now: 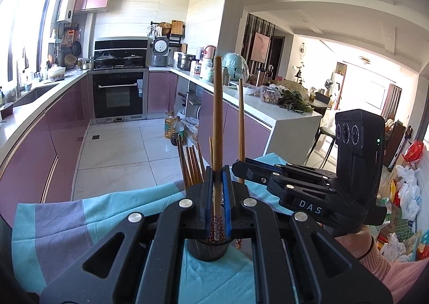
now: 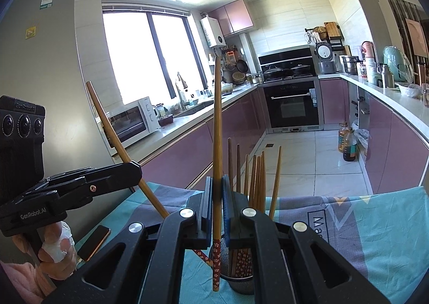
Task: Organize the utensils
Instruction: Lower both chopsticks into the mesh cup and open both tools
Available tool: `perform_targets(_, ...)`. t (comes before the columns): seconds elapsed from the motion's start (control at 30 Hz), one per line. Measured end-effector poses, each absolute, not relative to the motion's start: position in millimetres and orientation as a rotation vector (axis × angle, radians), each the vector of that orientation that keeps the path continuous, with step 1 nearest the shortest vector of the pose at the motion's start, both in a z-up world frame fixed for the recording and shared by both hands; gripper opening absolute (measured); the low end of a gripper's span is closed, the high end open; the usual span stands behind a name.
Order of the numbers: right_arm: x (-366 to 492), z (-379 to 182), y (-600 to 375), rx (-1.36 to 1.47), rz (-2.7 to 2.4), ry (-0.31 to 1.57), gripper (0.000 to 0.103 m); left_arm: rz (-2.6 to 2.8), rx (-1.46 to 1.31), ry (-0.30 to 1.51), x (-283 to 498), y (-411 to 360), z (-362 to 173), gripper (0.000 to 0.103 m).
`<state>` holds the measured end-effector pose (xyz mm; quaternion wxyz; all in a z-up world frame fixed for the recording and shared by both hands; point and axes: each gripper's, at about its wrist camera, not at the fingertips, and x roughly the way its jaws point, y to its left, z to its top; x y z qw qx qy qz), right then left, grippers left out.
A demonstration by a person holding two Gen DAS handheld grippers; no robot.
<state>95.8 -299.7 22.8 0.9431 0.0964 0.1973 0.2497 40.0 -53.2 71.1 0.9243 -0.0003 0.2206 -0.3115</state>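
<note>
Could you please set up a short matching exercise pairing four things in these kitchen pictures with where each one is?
Things:
1. Chopstick in left gripper
2. Microwave
3. Oil bottles
4. Bundle of chopsticks

Places:
A. On the tiled floor by the cabinets
B. Standing in the dark cup on the blue cloth
C. On the counter under the window
D. Clamped between two blue pads

Pairs: 1-D, 2-C, 3-A, 4-B
</note>
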Motion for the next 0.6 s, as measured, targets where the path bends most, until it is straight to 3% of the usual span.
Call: perform_targets(0.6, 111, 20, -295, 0.196, 0.469, 0.409, 0.006, -0.619, 0.005, 0.492, 54, -63, 69, 0.007)
